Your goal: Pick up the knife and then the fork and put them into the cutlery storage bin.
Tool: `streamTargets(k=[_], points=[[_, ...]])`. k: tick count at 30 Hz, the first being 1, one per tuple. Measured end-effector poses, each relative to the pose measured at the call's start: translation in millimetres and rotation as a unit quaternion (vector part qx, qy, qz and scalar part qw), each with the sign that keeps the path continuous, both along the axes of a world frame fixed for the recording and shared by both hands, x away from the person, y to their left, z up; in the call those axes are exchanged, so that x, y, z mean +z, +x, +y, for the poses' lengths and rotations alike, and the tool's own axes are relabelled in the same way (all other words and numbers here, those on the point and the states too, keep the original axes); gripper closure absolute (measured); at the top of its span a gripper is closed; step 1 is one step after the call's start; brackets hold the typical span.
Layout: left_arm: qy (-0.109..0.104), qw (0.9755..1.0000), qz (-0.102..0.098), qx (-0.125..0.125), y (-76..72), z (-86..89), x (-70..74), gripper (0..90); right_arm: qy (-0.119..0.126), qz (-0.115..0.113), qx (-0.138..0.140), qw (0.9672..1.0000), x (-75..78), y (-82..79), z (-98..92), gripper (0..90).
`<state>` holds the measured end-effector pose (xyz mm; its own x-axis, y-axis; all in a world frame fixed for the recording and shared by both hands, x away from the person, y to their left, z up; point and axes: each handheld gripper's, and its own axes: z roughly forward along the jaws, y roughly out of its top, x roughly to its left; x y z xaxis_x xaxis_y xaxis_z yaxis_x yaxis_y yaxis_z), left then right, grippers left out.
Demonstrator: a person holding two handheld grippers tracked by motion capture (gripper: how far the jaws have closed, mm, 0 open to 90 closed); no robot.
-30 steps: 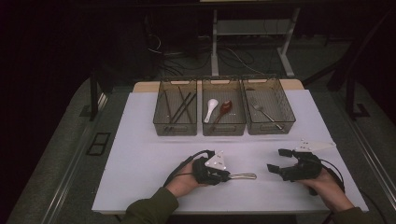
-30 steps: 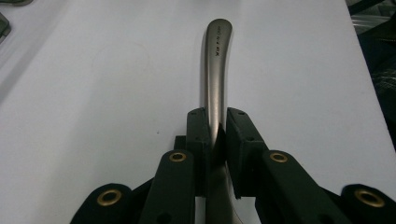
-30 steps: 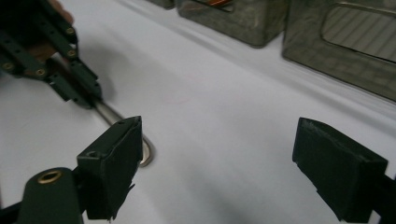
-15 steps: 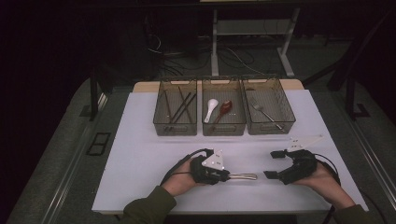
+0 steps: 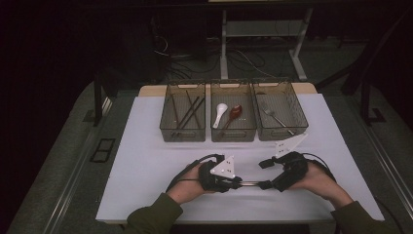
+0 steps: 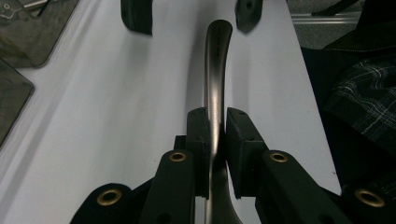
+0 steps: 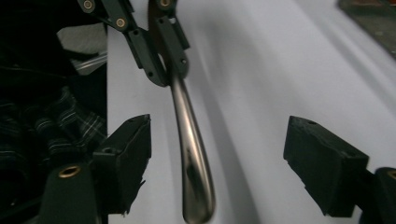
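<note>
Since a second before, the right gripper [image 5: 265, 173] had swung in from the right toward the left gripper [image 5: 237, 182], its jaws closing somewhat yet wide apart. The left gripper's pads [image 6: 201, 140] were clamped on a metal utensil handle [image 6: 215, 88], held level above the white table [image 5: 146, 161] near its front edge. The right gripper view showed the handle's free end [image 7: 194, 172] lying between the spread pads [image 7: 322, 163], untouched. The high view alone placed three wire baskets [image 5: 233, 134] well beyond both hands, with cutlery inside.
</note>
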<state>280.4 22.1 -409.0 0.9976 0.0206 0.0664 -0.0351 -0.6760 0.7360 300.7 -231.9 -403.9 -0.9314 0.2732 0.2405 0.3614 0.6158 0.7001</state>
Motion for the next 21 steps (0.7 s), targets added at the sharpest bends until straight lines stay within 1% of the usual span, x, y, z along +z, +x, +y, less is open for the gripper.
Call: streamTargets(k=[1,2,3,5,9,10,11,16,18,19,20,21], points=[[0.002,1.0000,-0.001,-0.002,0.1,-0.2,0.3,78.8,-0.004,0.004,0.011,0.9999,-0.8,0.9,4.2,26.0],[0.002,1.0000,-0.002,-0.003,0.0,-0.3,0.4,78.8,-0.013,-0.001,0.025,0.9996,-2.3,2.8,7.5,28.5],[0.003,1.0000,-0.002,-0.003,0.0,-0.4,0.5,78.7,-0.019,0.000,0.034,0.9992,-3.8,3.3,11.6,30.3],[0.004,1.0000,-0.003,-0.004,-0.2,-0.5,0.5,78.8,-0.028,0.010,0.051,0.9983,-6.9,4.1,19.3,36.8],[0.004,1.0000,-0.006,-0.005,-0.2,-0.6,1.0,78.8,-0.046,0.022,0.075,0.9958,-12.7,5.9,31.3,48.3],[0.001,1.0000,0.003,0.000,-1.5,-0.7,0.6,78.7,-0.050,0.026,0.077,0.9954,-13.4,6.1,33.4,51.6],[0.000,1.0000,0.003,-0.001,-1.5,-0.8,0.6,78.8,-0.056,0.028,0.080,0.9948,-13.9,6.7,34.9,54.2],[0.001,1.0000,0.003,-0.003,-2.0,-1.8,0.0,78.7,-0.067,0.032,0.096,0.9926,-16.0,7.6,41.9,64.1],[0.000,1.0000,0.003,-0.004,-2.4,-1.9,0.1,78.7,-0.071,0.037,0.095,0.9922,-15.6,6.7,44.2,68.1],[0.003,1.0000,-0.001,-0.008,-1.6,-1.8,0.8,78.7,-0.072,0.031,0.099,0.9920,-16.2,6.7,45.0,70.7],[0.004,1.0000,0.002,-0.007,-2.1,-1.6,0.8,78.7,-0.072,0.027,0.104,0.9916,-16.3,6.9,45.6,73.2],[0.003,0.9999,-0.001,-0.009,-1.8,-1.6,0.9,78.7,-0.074,0.026,0.105,0.9914,-16.2,6.8,46.2,75.7]])
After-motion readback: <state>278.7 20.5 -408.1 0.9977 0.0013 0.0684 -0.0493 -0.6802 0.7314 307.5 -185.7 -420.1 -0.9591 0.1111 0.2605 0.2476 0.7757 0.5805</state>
